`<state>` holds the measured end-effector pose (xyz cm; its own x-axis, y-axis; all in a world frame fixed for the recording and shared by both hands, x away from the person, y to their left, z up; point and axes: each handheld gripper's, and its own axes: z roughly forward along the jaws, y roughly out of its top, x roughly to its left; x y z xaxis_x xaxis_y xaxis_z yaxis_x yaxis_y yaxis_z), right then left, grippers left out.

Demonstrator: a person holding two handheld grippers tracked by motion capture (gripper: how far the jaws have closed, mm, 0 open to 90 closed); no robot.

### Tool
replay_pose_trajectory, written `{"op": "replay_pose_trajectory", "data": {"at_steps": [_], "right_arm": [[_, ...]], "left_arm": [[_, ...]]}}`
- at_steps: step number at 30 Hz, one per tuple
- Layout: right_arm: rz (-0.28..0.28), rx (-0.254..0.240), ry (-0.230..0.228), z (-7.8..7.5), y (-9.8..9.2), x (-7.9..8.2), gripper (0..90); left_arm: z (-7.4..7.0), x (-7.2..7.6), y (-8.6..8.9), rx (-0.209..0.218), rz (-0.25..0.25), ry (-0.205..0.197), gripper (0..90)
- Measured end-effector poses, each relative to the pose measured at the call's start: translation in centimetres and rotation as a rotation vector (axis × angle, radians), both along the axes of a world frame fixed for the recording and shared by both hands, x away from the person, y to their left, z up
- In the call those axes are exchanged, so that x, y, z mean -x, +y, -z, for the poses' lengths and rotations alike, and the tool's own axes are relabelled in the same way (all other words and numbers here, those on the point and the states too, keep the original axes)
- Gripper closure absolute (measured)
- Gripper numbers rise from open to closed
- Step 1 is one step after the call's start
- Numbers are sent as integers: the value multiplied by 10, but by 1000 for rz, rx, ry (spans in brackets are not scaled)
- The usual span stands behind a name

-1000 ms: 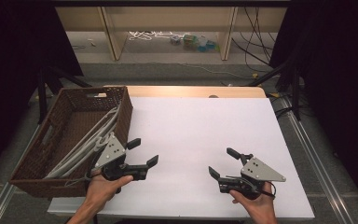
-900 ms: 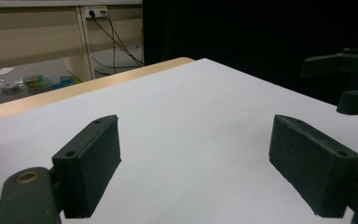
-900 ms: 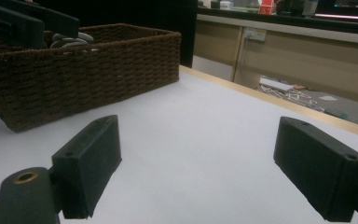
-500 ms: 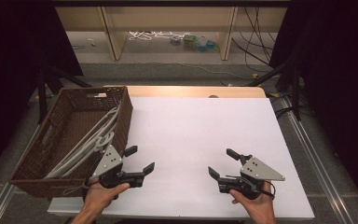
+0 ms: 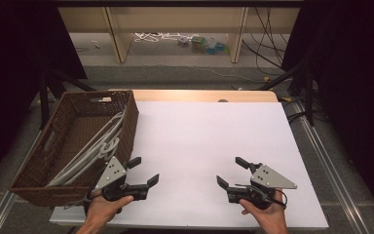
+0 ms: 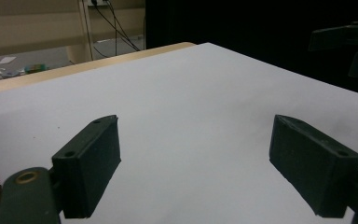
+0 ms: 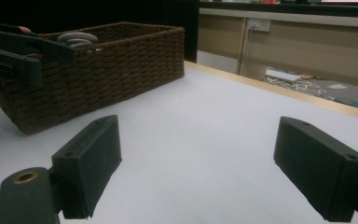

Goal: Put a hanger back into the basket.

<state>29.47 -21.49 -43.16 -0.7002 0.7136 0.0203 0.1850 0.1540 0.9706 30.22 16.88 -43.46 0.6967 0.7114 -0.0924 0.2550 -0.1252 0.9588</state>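
My left gripper (image 5: pixel 143 170) hovers low over the white table (image 5: pixel 199 141) near its front left, beside the brown wicker basket (image 5: pixel 39 165); its jaws stand wide apart with nothing between them (image 6: pixel 196 168). Near the front right my right gripper (image 5: pixel 232 172) is open too, jaws empty (image 7: pixel 198 172), pointing toward the basket (image 7: pixel 93 74). White plastic hangers (image 5: pixel 95 148) lie piled in the basket, and their curved tops (image 7: pixel 77 38) poke above its rim. The left gripper (image 7: pixel 16 49) also appears at the far left of the right gripper view.
A wooden strip (image 5: pixel 195 95) edges the table's far side. Beyond it stands a low shelf (image 5: pixel 175 29) with cables and small items on the floor. Black tripod legs (image 5: pixel 44 92) and dark curtains flank the table.
My left gripper has drawn back toward the front edge and slightly left, staying open. The right gripper has stayed where it was.
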Motion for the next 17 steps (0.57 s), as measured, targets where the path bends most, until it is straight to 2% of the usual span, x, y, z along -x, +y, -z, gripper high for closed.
{"op": "replay_pose_trajectory", "data": {"at_steps": [1,2,4,6,7,8,10,12,14,17], "right_arm": [[0,6,0,0,0,0,157],[-1,5,3,0,0,0,157],[-1,6,1,0,1,0,157],[2,14,4,1,1,0,157],[-7,-7,-2,2,3,-1,157],[-10,12,6,1,2,-1,157],[-4,7,2,1,2,-1,157],[-4,4,2,1,1,-1,157],[0,10,1,1,1,-1,157],[4,9,0,2,2,-1,157]], "left_arm": [[1,-1,0,-3,14,-13,162],[1,-1,0,-13,8,-3,162],[1,-2,0,-18,14,-10,162],[1,-1,0,-17,10,-10,162],[1,-1,0,-9,7,-3,162],[1,-1,0,-11,8,-4,162],[1,-2,0,-17,16,-9,162],[3,-2,-1,-5,22,-11,162],[2,-1,-1,-18,13,-3,162],[3,0,-3,-8,12,12,162]]}}
